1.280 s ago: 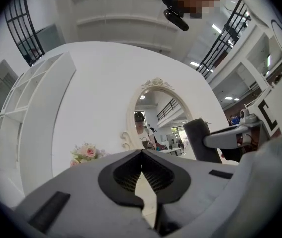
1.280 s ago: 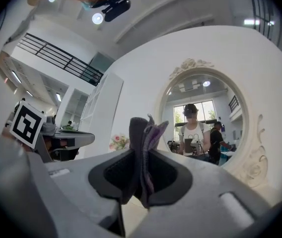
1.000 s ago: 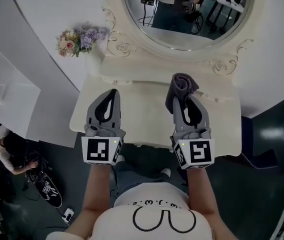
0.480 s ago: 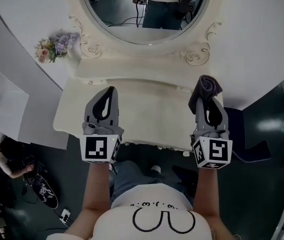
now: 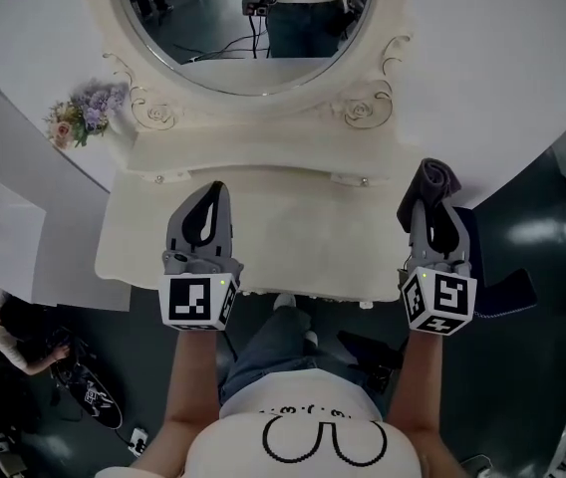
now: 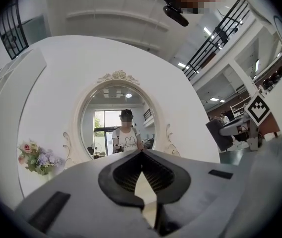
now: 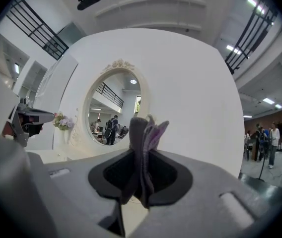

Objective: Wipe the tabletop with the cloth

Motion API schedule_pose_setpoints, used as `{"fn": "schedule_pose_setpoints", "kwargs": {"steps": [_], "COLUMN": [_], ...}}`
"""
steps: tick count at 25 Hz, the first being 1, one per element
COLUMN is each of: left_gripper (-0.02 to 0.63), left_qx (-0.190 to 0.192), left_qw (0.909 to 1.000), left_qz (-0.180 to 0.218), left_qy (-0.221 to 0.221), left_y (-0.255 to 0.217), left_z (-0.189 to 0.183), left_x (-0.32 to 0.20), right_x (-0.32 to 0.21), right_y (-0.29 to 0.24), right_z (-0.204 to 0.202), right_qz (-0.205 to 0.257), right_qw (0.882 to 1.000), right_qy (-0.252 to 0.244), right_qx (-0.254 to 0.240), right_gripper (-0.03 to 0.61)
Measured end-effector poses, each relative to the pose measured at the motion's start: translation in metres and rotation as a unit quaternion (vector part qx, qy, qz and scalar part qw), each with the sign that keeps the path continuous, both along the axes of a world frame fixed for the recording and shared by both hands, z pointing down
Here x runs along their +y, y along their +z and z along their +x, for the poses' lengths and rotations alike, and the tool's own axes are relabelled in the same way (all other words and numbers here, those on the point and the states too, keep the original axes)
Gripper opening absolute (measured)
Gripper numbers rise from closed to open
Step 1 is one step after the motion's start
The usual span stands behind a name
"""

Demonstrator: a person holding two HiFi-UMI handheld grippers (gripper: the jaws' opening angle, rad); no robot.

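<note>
The right tool (image 5: 428, 205) is pinching the bunched grey cloth (image 5: 435, 178) between its jaws. It is holding the cloth at the right of the frame, just past the right edge of the cream table (image 5: 293, 242) and seemingly clear of its top. The left tool (image 5: 214, 191) is hovering over the table's left half, jaws drawn together on nothing. With the cloth lying off the surface, the wiping is probably waiting to be done.

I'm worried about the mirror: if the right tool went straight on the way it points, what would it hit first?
Probably not the mirror. The cloth held in the right tool leads, and the white wall right of the mirror lies straight ahead; depth is unclear.
</note>
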State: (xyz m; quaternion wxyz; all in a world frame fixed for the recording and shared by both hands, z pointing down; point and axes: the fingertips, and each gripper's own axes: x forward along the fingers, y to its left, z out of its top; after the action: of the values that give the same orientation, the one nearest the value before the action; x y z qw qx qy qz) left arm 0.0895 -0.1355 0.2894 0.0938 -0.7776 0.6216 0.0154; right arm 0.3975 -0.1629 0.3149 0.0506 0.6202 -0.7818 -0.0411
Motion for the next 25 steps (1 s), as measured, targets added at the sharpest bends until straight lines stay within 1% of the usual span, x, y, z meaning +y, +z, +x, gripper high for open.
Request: {"fn": "schedule_pose_setpoints", "kwargs": {"steps": [4,8,11,14,16,18,22,25], "left_gripper": [-0.002,-0.002,-0.002,-0.002,-0.002,-0.002,-0.002,-0.002], "left_qx": [0.004,0.011,0.015,0.019,0.021,0.019,0.014,0.003], "left_qw": [0.9998,0.9993,0.9987,0.9978,0.9973,0.9967,0.9954,0.9943], "left_qz": [-0.016,-0.03,-0.041,-0.053,-0.061,-0.069,-0.085,-0.094], "left_qy": [0.008,0.016,0.026,0.034,0.037,0.038,0.042,0.05], "left_y": [0.018,0.027,0.034,0.041,0.046,0.053,0.063,0.068], "left_z": [-0.003,-0.003,-0.002,-0.001,0.0,0.001,0.003,0.004], "left_x": [-0.025,-0.057,-0.079,-0.099,-0.111,-0.12,-0.135,-0.138], "right_x": [-0.025,-0.062,-0.091,-0.123,-0.145,-0.166,-0.2,-0.215], "right_y": [0.015,0.034,0.051,0.07,0.086,0.106,0.143,0.164], "right_z": [-0.001,0.001,0.003,0.006,0.012,0.018,0.029,0.033], "right_qz": [-0.034,-0.086,-0.134,-0.187,-0.23,-0.278,-0.366,-0.417], "right_qw": [0.999,0.996,0.991,0.982,0.972,0.959,0.929,0.907], "right_qy": [0.001,-0.003,-0.013,-0.027,-0.028,-0.026,-0.015,-0.006], "right_qx": [0.016,0.021,0.025,0.026,0.032,0.037,0.046,0.061], "right_gripper": [0.081,0.081,0.081,0.081,0.081,0.081,0.081,0.081]}}
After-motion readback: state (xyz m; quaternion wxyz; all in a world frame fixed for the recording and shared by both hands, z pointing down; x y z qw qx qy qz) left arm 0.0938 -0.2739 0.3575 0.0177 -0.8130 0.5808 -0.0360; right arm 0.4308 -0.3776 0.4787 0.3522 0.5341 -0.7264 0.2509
